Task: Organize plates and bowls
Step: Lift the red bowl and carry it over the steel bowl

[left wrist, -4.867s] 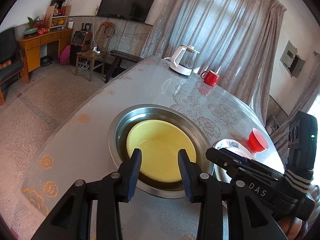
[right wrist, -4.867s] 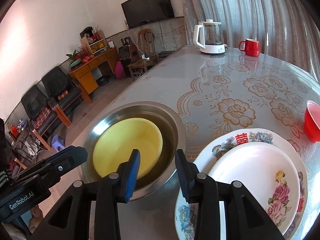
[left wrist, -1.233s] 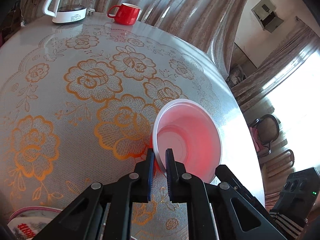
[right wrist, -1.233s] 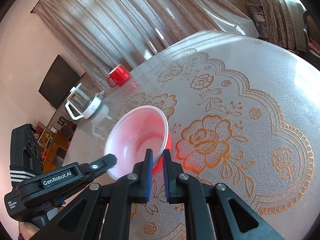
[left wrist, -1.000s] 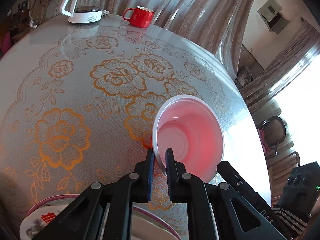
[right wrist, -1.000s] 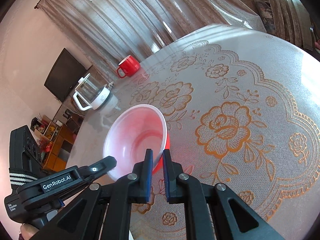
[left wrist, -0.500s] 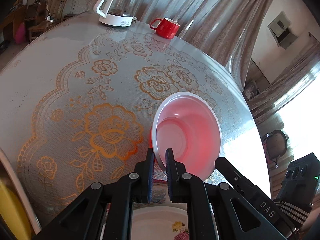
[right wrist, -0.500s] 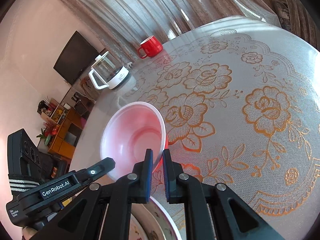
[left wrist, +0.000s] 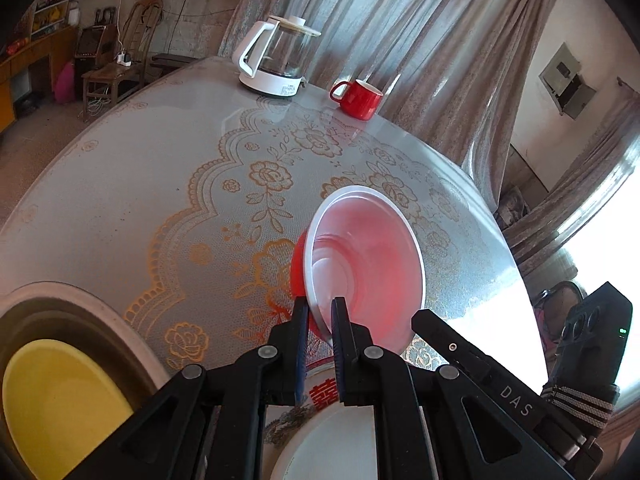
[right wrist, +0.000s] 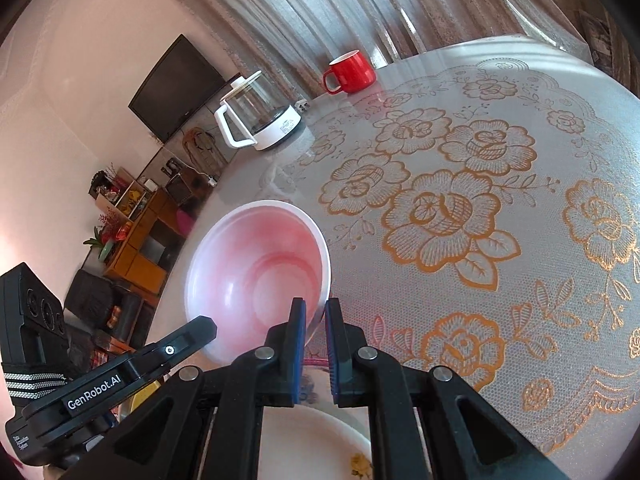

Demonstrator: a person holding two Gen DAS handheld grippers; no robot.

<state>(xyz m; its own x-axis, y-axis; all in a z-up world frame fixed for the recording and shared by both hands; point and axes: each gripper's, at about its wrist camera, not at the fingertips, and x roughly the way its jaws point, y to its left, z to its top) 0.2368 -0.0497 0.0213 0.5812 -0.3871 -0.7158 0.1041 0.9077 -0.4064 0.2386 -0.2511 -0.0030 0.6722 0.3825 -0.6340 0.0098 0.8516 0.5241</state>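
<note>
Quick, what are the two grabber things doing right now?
Left gripper: jaws closed on one side of the red bowl's rim.
Right gripper: jaws closed on the other side of the same bowl's rim.

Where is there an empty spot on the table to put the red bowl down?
The widest bare patch is the flowered middle of the table, between the steel basin and the kettle with the red mug. It is crowded near both grippers: the stacked plates sit beside the basin holding the yellow bowl, under the red bowl.
</note>
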